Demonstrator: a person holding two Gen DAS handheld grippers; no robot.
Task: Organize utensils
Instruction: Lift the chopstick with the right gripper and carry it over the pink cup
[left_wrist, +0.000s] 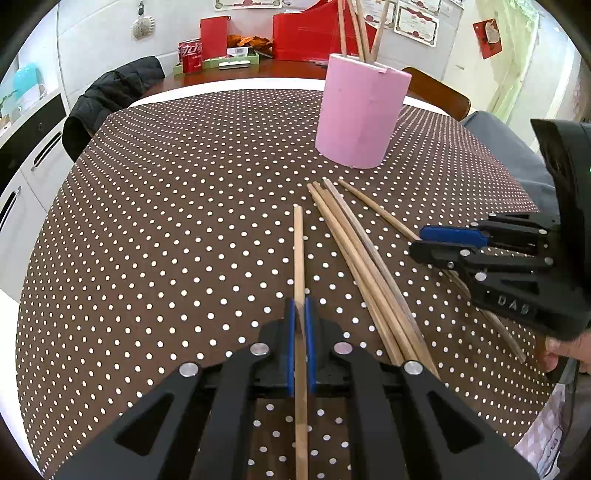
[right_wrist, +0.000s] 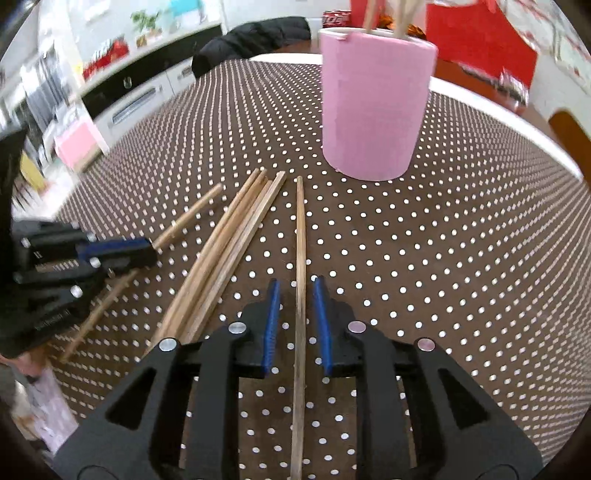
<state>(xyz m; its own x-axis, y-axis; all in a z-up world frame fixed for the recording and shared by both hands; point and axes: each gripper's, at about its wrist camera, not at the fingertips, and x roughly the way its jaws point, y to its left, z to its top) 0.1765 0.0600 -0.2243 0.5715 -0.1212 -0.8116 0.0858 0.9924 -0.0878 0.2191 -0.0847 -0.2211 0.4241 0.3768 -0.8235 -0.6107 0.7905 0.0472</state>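
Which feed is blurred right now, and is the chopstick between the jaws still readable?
Right wrist view: the left edge smears, cabinets and the left gripper blurred, yet the chopstick between its pads reads sharp. Left wrist view: crisp throughout, only fisheye bending at the rim.

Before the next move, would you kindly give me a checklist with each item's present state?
1. Left gripper clamped on the leftmost chopstick: ok.
2. Right gripper gripping the rightmost chopstick: not ok, the pads stand off it.
3. Pink holder upright: ok.
4. Free room inside the holder: cannot tell.
5. Loose bundle outside both grippers: ok.
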